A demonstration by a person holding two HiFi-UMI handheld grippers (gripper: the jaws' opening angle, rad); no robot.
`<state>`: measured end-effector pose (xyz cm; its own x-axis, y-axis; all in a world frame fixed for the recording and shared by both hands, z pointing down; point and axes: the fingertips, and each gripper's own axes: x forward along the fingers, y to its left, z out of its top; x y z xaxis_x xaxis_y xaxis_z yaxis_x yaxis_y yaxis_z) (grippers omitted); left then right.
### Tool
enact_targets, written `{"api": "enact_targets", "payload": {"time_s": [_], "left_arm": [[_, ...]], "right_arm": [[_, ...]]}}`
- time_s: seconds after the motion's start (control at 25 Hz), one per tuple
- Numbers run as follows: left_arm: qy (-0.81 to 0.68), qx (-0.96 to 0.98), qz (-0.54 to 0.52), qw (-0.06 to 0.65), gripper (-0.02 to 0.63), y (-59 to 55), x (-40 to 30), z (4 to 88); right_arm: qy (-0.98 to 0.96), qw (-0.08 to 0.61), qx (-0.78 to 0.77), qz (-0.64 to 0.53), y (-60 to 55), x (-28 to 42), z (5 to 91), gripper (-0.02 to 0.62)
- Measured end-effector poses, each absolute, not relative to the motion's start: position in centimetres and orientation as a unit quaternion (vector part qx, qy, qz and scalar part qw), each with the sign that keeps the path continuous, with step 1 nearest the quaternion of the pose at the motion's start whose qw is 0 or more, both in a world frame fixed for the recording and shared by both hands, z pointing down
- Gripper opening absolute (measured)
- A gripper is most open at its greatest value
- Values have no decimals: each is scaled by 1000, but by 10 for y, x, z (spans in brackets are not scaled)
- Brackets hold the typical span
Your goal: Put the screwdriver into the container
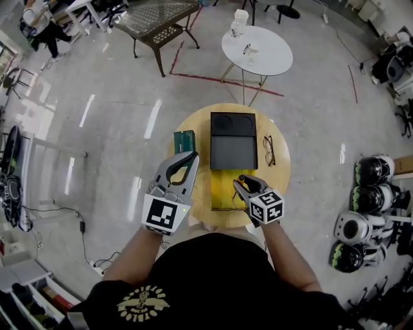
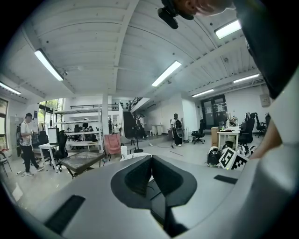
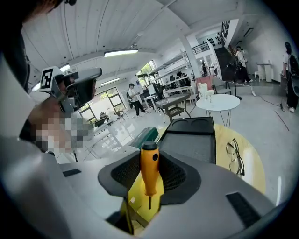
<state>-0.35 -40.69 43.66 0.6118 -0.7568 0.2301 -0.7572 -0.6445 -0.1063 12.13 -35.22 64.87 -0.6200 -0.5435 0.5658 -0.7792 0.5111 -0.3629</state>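
Observation:
An orange-handled screwdriver (image 3: pixel 149 169) with a black cap stands upright, shaft down, and my right gripper (image 3: pixel 150 175) is shut on its handle. Right under it is the open yellow container (image 3: pixel 135 198), which in the head view lies on the near part of the round wooden table (image 1: pixel 277 177) as a yellow box (image 1: pixel 221 192). The right gripper (image 1: pixel 241 182) hovers over that box's right side. My left gripper (image 1: pixel 192 156) is held up at the table's left side, shut with nothing in it (image 2: pixel 150 175), and looks out across the room.
A black tray (image 1: pixel 233 140) lies behind the yellow container. A green box (image 1: pixel 184 140) sits to the left and a pair of glasses (image 1: pixel 269 150) to the right. Beyond stand a white round table (image 1: pixel 258 51), a dark mesh table (image 1: pixel 158 19) and helmets (image 1: pixel 371 193).

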Motion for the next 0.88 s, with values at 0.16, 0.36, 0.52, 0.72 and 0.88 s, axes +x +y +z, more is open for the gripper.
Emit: {"api": "enact_targets", "payload": {"time_s": [0.16,0.36,0.52,0.72,0.88], "left_arm": [[-424,898,119,-2,18,-405,-3,436],[-428,896,119,-1,18,-403,-4,439],[-433,894,119,3,18,-399,-10,439],[-441,887,136,6,18,-395,-19,440],[-447,883,139,3,18,-394,-27,441]], "right_arm": [[-839,211,392,313,-353,126,672,137],[-822,231,398,336,-353,131,704,137],[-811,236,399,356,-351,129,724,135],[-796,246,402,380,-354,131,746,130],[-780,251,412,399,-356,133,765,129]]}}
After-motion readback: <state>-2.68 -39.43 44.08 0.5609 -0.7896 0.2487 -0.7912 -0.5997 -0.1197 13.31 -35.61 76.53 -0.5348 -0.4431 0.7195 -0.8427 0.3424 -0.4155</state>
